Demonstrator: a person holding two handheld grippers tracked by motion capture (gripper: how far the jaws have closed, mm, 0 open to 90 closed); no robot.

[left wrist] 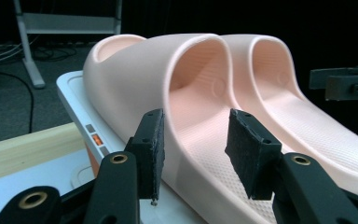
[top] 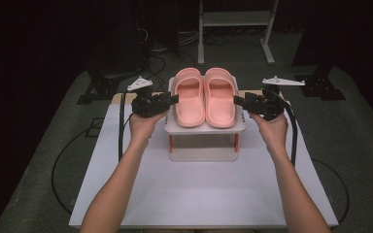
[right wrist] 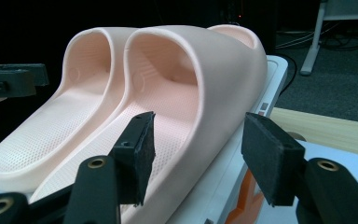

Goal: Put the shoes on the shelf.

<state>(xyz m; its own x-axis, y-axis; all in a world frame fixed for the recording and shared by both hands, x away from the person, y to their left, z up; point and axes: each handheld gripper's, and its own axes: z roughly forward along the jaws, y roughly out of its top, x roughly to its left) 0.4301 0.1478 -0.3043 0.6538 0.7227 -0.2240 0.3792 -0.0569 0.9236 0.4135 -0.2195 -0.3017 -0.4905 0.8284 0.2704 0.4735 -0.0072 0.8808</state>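
Note:
A pair of pink slippers stands side by side on the top of a small white rack (top: 204,128), toes pointing away from me. My left gripper (top: 174,99) is level at the rack's left edge, beside the left slipper (top: 189,99). In the left gripper view its jaws (left wrist: 198,154) stand open astride that slipper's (left wrist: 168,70) outer side wall, with the pads not pressing. My right gripper (top: 238,100) mirrors it beside the right slipper (top: 220,99). Its jaws (right wrist: 196,158) are open wide around that slipper's (right wrist: 223,70) outer edge.
The rack has a lower shelf (top: 201,154) and stands on a white table board (top: 204,194). A wooden strip (left wrist: 28,149) runs behind it. A metal frame (top: 235,19) and cables lie on the floor beyond. Cables trail from both grippers.

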